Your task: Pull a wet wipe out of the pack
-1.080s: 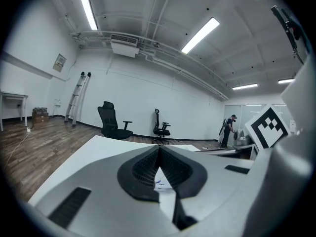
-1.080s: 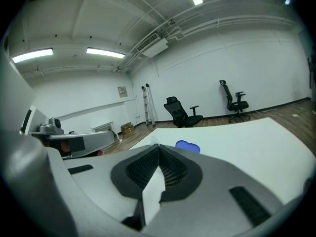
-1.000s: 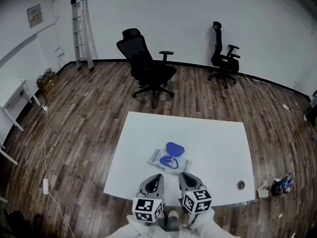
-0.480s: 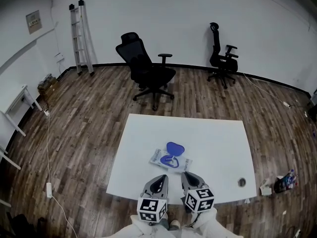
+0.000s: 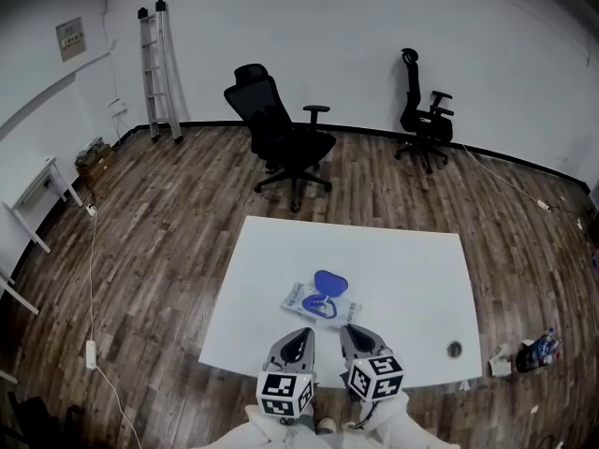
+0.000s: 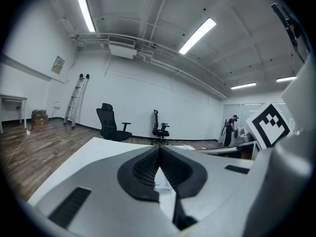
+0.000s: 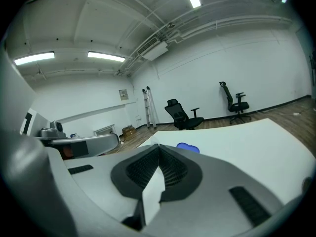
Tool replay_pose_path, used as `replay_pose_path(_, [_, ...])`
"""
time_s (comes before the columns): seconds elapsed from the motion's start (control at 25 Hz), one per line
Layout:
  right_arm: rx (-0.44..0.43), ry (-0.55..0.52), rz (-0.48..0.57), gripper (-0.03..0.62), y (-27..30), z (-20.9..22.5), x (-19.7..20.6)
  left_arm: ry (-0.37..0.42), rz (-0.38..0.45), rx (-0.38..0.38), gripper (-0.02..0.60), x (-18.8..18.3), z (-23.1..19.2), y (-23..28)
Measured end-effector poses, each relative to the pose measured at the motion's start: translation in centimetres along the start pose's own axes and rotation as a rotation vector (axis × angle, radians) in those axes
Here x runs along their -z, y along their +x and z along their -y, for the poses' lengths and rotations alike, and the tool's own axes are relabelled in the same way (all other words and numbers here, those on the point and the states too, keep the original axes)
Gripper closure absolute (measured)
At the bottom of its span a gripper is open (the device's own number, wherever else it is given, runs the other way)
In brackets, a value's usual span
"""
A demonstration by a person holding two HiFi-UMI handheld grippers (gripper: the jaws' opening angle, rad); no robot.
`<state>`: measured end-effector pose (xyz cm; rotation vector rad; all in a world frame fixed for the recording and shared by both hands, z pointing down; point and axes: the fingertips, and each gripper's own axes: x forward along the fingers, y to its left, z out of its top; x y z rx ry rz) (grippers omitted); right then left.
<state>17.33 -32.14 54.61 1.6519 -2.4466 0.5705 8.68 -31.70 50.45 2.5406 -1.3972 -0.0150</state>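
1. The wet wipe pack (image 5: 321, 302) lies flat on the white worktop (image 5: 412, 269), near its front edge. Its blue lid (image 5: 329, 281) is flipped open at the pack's 12 o'clock side.
2. The left gripper (image 5: 298, 336) and the right gripper (image 5: 350, 333) are both clenched and hold nothing. The pack sits at 12 o'clock from them, a little apart.
3. The pack looks light and soft, so it may slide or lift. One gripper should press it down.
4. A wipe is thin, wet and floppy. Pinch its top fold in the hole by the lid and pull slowly. Whether a wipe pokes out is too small to see.
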Motion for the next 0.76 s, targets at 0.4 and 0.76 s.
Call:
replay_pose_path(0.4, [-0.014,0.0,0.006,0.583,-0.2,0.11,-0.17,-0.003,0.004,-0.025,0.583,-0.23,-0.59,0.06])
replay_pose_path(0.76, [-0.013,-0.003,0.01,0.583,-0.61,0.22,-0.45,0.001,0.01,-0.034,0.583,-0.61,-0.44,-0.19])
